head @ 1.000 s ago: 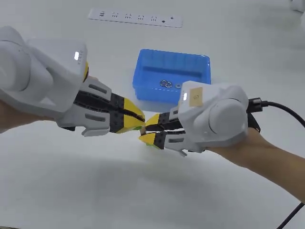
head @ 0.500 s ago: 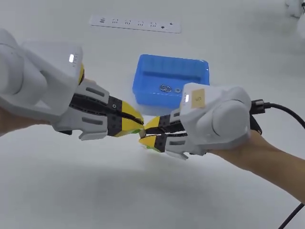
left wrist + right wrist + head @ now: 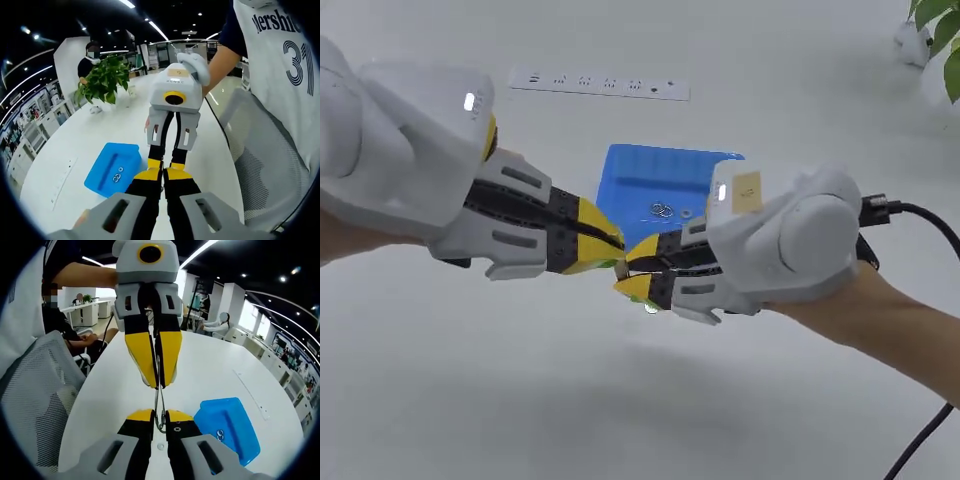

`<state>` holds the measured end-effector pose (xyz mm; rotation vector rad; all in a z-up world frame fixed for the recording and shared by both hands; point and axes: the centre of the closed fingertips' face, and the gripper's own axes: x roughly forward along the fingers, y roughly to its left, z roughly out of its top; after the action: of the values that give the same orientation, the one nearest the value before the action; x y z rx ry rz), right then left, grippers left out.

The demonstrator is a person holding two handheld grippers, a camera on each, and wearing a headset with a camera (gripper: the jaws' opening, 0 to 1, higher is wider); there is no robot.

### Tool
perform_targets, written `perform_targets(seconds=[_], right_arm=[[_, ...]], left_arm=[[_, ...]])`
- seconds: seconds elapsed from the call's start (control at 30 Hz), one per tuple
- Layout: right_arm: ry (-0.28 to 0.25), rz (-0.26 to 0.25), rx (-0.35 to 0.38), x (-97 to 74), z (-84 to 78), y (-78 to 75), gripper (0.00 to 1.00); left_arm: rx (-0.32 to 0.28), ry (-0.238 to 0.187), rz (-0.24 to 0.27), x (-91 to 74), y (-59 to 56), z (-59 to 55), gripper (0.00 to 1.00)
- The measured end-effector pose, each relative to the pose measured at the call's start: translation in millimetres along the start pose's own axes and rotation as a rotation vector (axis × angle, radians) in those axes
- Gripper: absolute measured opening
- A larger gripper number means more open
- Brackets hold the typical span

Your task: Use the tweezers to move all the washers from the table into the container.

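- The left gripper (image 3: 610, 250) and the right gripper (image 3: 635, 268) meet tip to tip above the table (image 3: 620, 400), just in front of the blue container (image 3: 640, 175).
- In the right gripper view the left gripper's yellow jaws are pinched shut on the thin metal tweezers (image 3: 159, 405). The tweezers' lower end sits between the right gripper's own jaws, which look drawn in on it as well.
- This looks like a re-grip or a handover of the tweezers.
- To do it well, one gripper should hold firm until the other has a square, centred grip on the tweezers' flat sides. That grip should leave the points free and aimed down.
- Release slowly, because a thin springy tool can twist or slip out.
- One washer (image 3: 160, 446) lies on the table right under the jaws and is the likely next pick.
- A few washers (image 3: 665, 210) already rest in the container.
- Compared with a second ago, the grippers remain nose to nose and the washers in the container have not shifted.
- The head view has swung, so a plant (image 3: 940, 40) now shows at the far corner. That is the camera moving, not the things.
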<state>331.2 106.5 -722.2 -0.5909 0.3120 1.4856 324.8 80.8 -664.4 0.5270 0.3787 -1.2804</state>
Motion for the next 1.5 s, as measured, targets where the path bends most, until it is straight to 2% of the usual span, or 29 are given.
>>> perform_targets(seconds=[0.17,0.5,0.73,0.87,0.97,1.3,1.5], right_arm=[[-0.009,-0.036,-0.03,-7.4,9.4,-15.8,0.1],[-0.021,-0.115,-0.054,-23.1,18.6,-58.8,0.1],[-0.013,-0.148,-0.067,-25.4,13.2,-85.6,0.1],[-0.003,-0.157,-0.076,-21.2,5.0,-99.7,0.1],[0.005,-0.148,-0.079,-16.3,-0.7,-106.1,0.1],[0.045,-0.119,-0.044,11.9,-33.1,-125.4,0.1],[0.062,-0.103,0.005,28.1,-55.7,-132.5,0.1]], left_arm=[[0.034,0.0,0.007,-3.1,12.1,10.7,0.06],[0.095,-0.011,0.029,1.1,49.9,33.2,0.06],[0.11,-0.026,0.024,10.0,76.3,35.0,0.06],[0.107,-0.02,0.017,16.6,91.1,28.5,0.06],[0.099,-0.018,0.012,22.5,97.9,23.1,0.06],[0.036,0.008,0.012,43.5,124.4,-15.5,0.06],[-0.004,0.022,0.003,56.9,131.1,-36.6,0.06]])
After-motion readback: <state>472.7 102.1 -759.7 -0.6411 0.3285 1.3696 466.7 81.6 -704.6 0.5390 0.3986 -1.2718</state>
